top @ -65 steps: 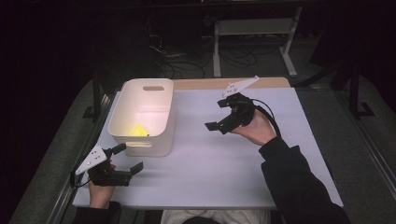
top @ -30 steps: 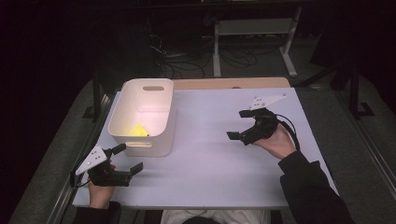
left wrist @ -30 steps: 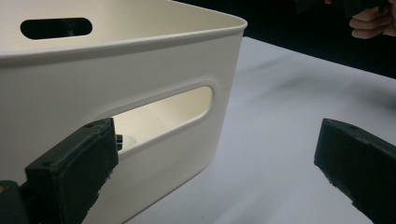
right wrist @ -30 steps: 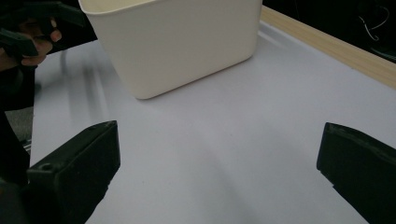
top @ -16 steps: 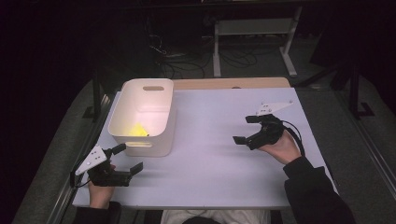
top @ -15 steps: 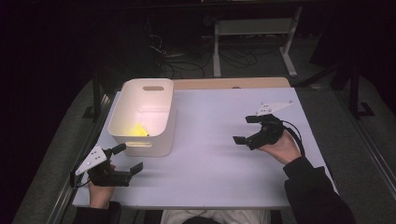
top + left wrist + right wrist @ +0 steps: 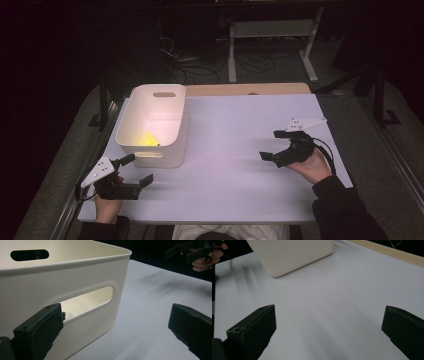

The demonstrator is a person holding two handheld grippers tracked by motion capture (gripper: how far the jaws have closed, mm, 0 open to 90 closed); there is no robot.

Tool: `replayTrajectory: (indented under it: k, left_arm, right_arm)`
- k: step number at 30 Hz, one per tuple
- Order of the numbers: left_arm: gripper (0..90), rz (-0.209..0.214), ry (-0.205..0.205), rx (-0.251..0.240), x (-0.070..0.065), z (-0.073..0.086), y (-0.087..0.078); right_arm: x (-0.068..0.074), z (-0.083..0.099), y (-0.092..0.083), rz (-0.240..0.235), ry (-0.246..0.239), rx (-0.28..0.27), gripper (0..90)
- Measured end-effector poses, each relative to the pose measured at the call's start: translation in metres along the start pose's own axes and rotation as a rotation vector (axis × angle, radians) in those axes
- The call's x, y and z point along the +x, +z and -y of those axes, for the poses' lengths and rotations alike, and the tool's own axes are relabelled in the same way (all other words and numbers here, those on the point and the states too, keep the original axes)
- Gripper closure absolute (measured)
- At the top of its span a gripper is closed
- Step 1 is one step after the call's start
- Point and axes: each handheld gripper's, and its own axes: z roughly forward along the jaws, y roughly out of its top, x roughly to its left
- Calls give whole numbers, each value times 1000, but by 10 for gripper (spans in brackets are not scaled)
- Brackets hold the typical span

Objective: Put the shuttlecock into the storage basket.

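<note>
The white bin [image 7: 152, 127] stands near the desk's [image 7: 235, 150] left edge, toward the far left corner, its long axis running from the near edge to the far edge. A yellow object [image 7: 146, 139] lies on its floor at the near end; what it is cannot be told from this far off. The left tool [image 7: 136, 172] sits at the near left corner, just beside the bin's near wall, jaws released and holding nothing; in the left gripper view its jaws point at the near handle slot [image 7: 85, 298]. The right tool [image 7: 272, 147] hangs near the right edge, well apart from the bin, also released and empty, pointing leftward across bare desk. The left tool is plainly nearer, so any reach into the bin probably falls to it: up over the near rim, then down.
</note>
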Motion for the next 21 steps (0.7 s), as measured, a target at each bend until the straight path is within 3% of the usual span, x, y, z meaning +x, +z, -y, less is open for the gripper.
replayTrajectory:
  k: [21]
  left_arm:
    - [0,-3,1,5,0,0,0]
  right_arm:
    - [-5,42,-27,65,40,-55,0]
